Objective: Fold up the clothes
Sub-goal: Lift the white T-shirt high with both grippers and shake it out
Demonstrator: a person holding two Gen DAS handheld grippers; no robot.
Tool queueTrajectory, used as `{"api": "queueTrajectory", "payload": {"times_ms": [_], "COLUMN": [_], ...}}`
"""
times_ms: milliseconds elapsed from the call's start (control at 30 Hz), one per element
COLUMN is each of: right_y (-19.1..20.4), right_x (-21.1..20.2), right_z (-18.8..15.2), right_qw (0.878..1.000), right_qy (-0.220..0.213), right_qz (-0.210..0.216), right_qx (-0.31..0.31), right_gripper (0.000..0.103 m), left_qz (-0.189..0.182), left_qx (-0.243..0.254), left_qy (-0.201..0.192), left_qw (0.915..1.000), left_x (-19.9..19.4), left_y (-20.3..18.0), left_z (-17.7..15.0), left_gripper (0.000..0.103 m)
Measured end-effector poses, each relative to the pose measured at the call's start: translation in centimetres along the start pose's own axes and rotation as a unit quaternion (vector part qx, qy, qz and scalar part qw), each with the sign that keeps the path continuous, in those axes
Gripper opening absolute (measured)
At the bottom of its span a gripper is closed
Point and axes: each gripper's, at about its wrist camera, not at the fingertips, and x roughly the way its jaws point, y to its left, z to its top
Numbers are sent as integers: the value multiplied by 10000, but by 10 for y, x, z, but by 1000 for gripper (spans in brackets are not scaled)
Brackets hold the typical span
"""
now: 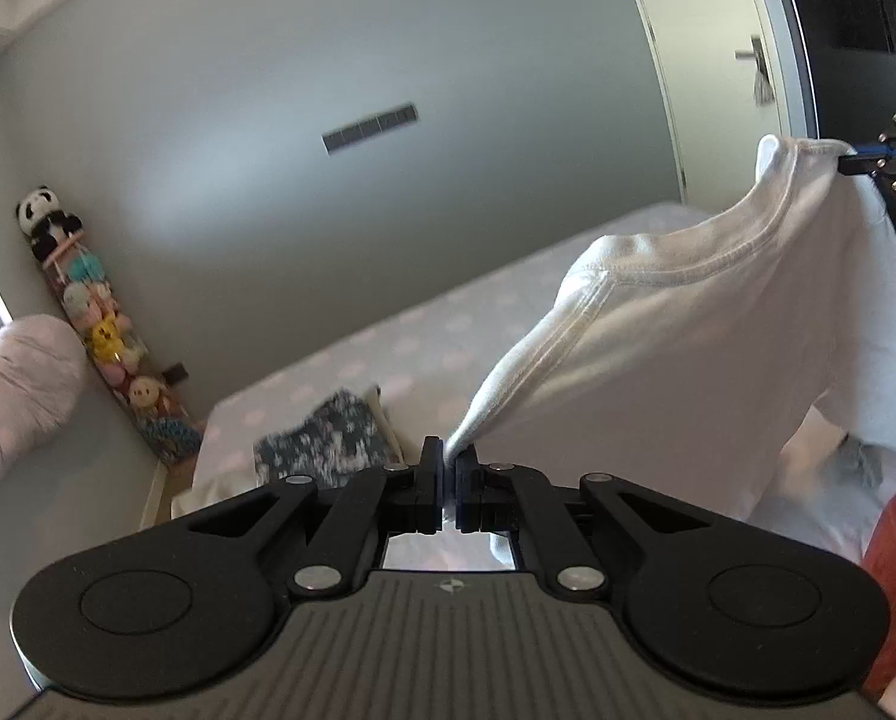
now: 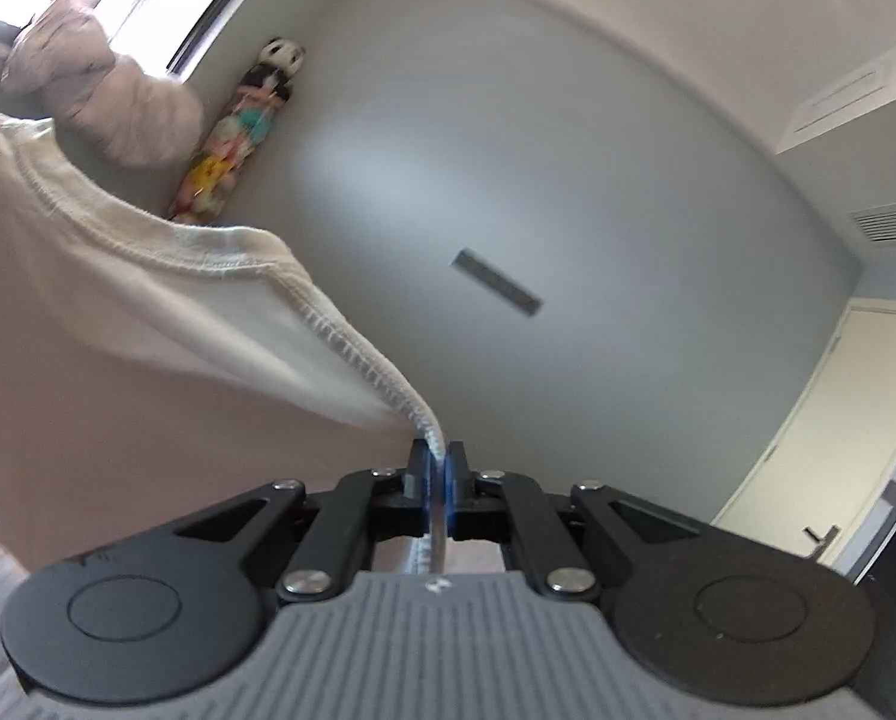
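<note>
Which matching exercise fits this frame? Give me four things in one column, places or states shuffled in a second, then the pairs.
Things:
1. white shirt
2. panda toy
3. patterned folded garment
4. left gripper

Places or states:
A. lying on the bed
B. shut on a shirt corner
C. held up in the air between two grippers
D. top of the toy stack in the wall corner

Pairs: 1-C, 2-D, 3-A, 4-B
</note>
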Motion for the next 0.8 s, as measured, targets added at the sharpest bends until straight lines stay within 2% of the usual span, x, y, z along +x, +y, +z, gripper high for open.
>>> {"api": "queueTrajectory", "payload": {"times_ms": [100,200,300,367,400,500,567,667,800], "right_y": [-41,-60,-58,-60,-64,-92,-104,-98,-91], "right_x": [-4,-13,-33,-41,-41,-38,-43,-60,-78], "right_z": [36,63,81,89,93,98,102,105,99], "right_qw": [9959,9919,9913,9900,9886,9777,9690,9735,9818], "right_qy": [-296,-469,-787,-969,-1016,-1128,-1285,-1474,-1520], "right_qz": [-481,-306,-59,-161,-378,-784,-983,-799,-426], "right_qx": [711,1141,1058,1017,1047,1587,1869,1558,1054], "right_gripper": [5,5,5,4,4,5,5,5,5], "left_qz": [-68,422,897,845,808,618,507,784,907], "left_qx": [76,160,-414,-593,-671,23,138,-82,-348], "left_qy": [-496,-824,-1170,-1280,-1329,-1184,-1190,-1326,-1624], "left_qw": [9987,9956,9882,9864,9855,9910,9915,9880,9819], "left_x": [-36,-55,-75,-82,-85,-81,-82,-85,-105], "left_y": [-9,-9,20,25,27,-11,-23,-13,11], "left_z": [35,62,81,88,91,90,88,86,87], "left_gripper": [2,2,2,2,2,2,2,2,2]}}
